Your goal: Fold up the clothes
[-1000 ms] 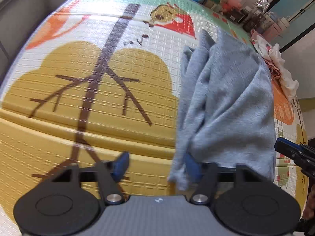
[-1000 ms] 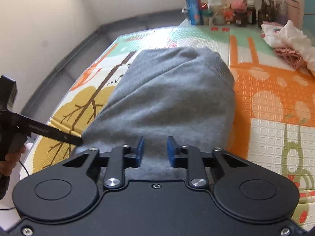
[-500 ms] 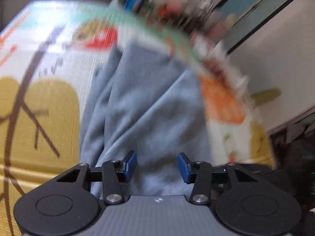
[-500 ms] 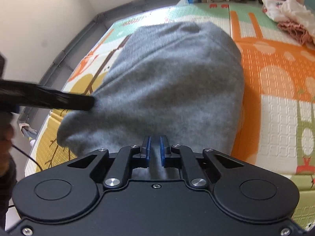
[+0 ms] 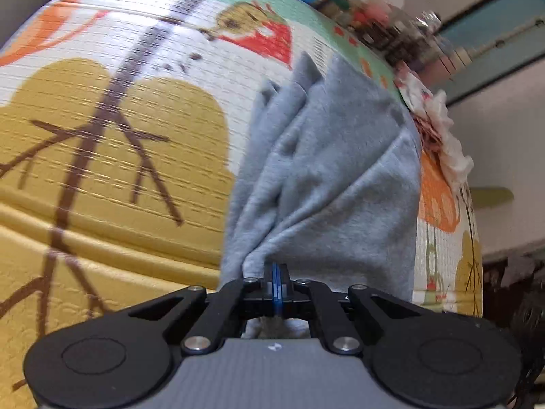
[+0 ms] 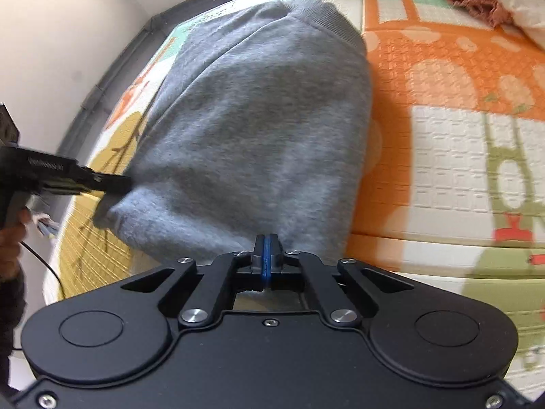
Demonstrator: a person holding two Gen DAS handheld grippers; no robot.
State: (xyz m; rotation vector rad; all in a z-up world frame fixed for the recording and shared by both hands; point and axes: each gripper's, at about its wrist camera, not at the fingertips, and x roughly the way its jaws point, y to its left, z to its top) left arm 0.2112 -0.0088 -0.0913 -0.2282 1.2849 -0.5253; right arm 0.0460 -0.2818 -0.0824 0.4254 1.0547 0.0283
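Holding the near edge is your job now: your left gripper (image 5: 276, 284) has pinched shut on a bunched corner of the grey sweatshirt (image 5: 327, 184), and your right gripper (image 6: 266, 262) is clamped on the hem at the other side. The garment stretches away ahead of both grippers across the play mat (image 5: 112, 156), its ribbed far end lying flat. Keep both pinches firm and level with each other, lift together, and carry the edge forward evenly so the cloth folds without twisting. Steer clear of the pile of clothes (image 5: 442, 136) beyond your left gripper's right side.
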